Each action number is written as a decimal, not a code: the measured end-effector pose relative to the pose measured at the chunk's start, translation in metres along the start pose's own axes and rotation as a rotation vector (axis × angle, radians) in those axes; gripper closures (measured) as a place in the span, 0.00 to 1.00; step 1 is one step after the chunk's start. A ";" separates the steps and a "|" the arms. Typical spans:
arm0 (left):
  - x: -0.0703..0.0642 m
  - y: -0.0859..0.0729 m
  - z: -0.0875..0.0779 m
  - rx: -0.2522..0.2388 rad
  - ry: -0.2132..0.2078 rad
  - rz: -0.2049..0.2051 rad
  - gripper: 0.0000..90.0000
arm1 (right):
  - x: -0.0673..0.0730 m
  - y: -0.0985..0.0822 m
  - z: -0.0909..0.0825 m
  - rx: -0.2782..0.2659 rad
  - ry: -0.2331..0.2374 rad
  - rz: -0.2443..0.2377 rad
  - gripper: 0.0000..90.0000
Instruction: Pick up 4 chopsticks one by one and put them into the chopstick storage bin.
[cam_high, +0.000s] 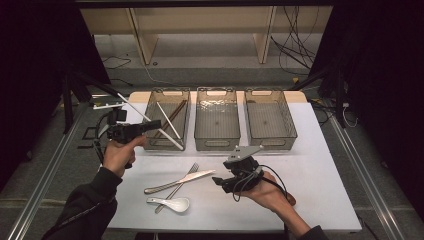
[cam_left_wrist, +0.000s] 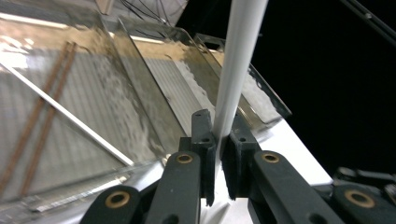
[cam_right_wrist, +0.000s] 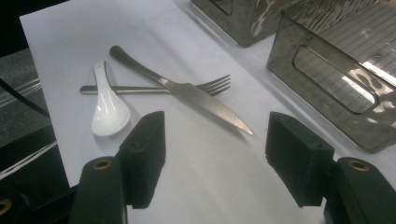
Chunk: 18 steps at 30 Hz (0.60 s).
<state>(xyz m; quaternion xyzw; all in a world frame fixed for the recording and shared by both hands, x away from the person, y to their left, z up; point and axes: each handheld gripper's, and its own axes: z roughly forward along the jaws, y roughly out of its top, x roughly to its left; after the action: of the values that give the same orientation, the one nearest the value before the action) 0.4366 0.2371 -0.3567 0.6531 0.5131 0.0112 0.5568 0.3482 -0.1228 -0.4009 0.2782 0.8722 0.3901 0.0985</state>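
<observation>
No brand, label or writing can be read on anything here. The left gripper (cam_high: 150, 124) has its black fingers clamped on a white chopstick (cam_left_wrist: 236, 65), a smooth round rod held near one end; in the high view its long axis runs on a slant from the fingers up and left over the table's (cam_high: 320, 165) far left corner, lifted clear beside the left bin (cam_high: 167, 142). That bin is smoky clear plastic with a ribbed floor, and in it lie a second white chopstick (cam_high: 169, 121) and a brown pair (cam_high: 172, 117), crossed on a slant. Two like bins (cam_high: 217, 120) stand to its right in a row. The right gripper (cam_right_wrist: 215, 158) hovers low over the white table with its fingers well apart, nothing between them. Just beyond its fingers lie a steel knife (cam_right_wrist: 187, 91) crossed over a steel fork (cam_right_wrist: 154, 88), with a glossy white ceramic spoon (cam_right_wrist: 108, 112) touching the fork's handle.
</observation>
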 end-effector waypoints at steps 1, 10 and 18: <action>0.002 0.003 0.001 0.000 0.004 -0.005 0.93 | 0.000 0.000 -0.001 -0.004 -0.004 0.007 0.42; 0.021 0.025 0.004 0.003 0.082 -0.032 0.93 | -0.002 -0.005 -0.006 -0.004 -0.005 0.010 0.41; 0.024 0.031 0.017 0.023 0.134 -0.015 0.93 | 0.000 -0.004 -0.006 -0.007 -0.001 0.004 0.41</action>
<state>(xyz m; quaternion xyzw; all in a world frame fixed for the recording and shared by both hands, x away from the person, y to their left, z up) 0.4785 0.2457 -0.3539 0.6533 0.5544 0.0449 0.5137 0.3439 -0.1284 -0.4001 0.2799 0.8701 0.3934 0.0990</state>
